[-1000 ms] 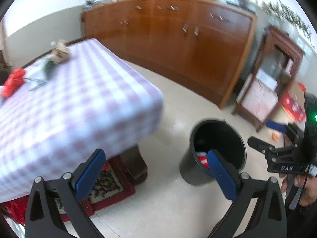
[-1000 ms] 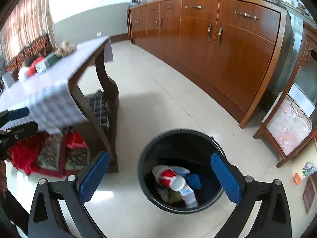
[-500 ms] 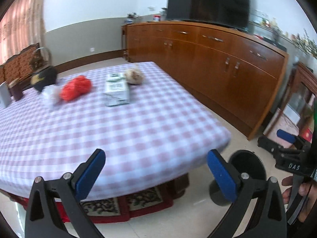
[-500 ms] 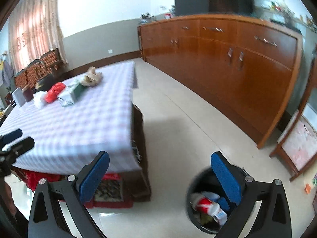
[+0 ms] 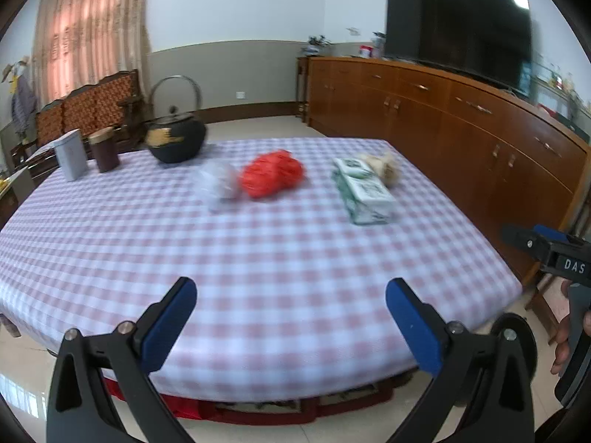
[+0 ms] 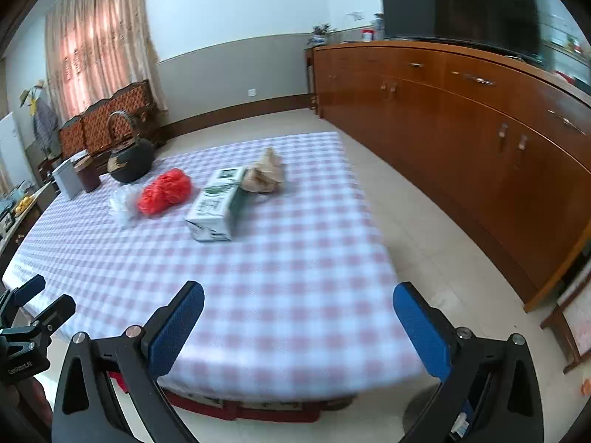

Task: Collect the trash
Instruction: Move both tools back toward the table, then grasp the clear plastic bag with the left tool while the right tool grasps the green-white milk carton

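Two open claws over a checked table with trash on it

The table [image 5: 280, 258] wears a soft pink-and-white checked cloth; on it sit a crinkly red bag [image 5: 272, 172], a clear bag [image 5: 218, 184], a green-and-white box [image 5: 364, 190] and a crumpled tan bag [image 5: 386, 167]; the box print is too blurry to read; the right claw [image 6: 298, 326] reads "DAS" in the left view; the left claw [image 5: 290, 319] and right claw point at the table, blue pads wide apart, holding nothing.

black kettle [image 5: 174, 139], brown canister [image 5: 104, 155], wooden sideboard [image 5: 461, 125], television [image 5: 458, 29]
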